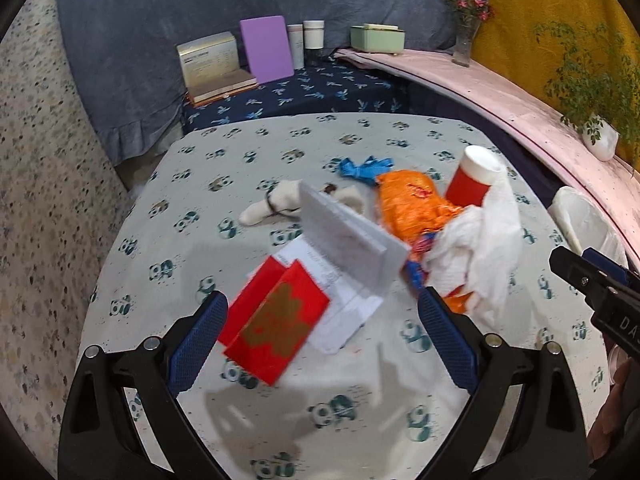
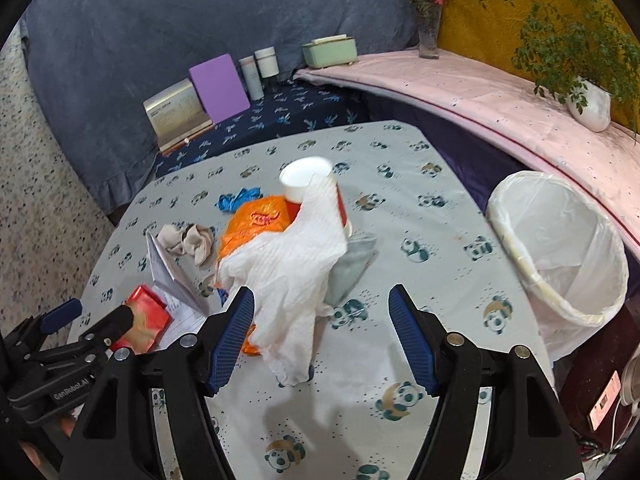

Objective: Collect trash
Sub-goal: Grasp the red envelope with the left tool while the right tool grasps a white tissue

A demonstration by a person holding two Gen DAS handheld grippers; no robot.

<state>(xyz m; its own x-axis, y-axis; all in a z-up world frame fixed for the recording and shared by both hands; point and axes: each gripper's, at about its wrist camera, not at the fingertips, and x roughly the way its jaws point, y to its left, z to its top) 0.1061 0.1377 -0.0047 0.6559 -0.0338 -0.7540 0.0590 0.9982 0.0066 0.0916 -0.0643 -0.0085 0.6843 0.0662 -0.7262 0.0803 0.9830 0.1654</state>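
Note:
Trash lies in a heap on the panda-print table (image 1: pixel 280 392): a red packet (image 1: pixel 276 320), white papers (image 1: pixel 348 240), an orange plastic bag (image 1: pixel 412 204), a red and white paper cup (image 1: pixel 472 180), a white paper towel (image 1: pixel 480 248), a blue glove (image 1: pixel 364 168) and a beige sock (image 1: pixel 280 200). My left gripper (image 1: pixel 320 332) is open, just above the red packet. My right gripper (image 2: pixel 322 332) is open, its jaws around the lower end of the paper towel (image 2: pixel 296 272) without touching it. The cup (image 2: pixel 312 192) stands behind the towel.
A bin lined with a white bag (image 2: pixel 560 248) stands at the table's right edge. Behind the table a dark blue shelf holds boxes (image 1: pixel 212 64), a purple board (image 1: pixel 266 50) and jars (image 1: pixel 312 36). A pink ledge (image 2: pixel 500 96) carries a vase and a potted plant.

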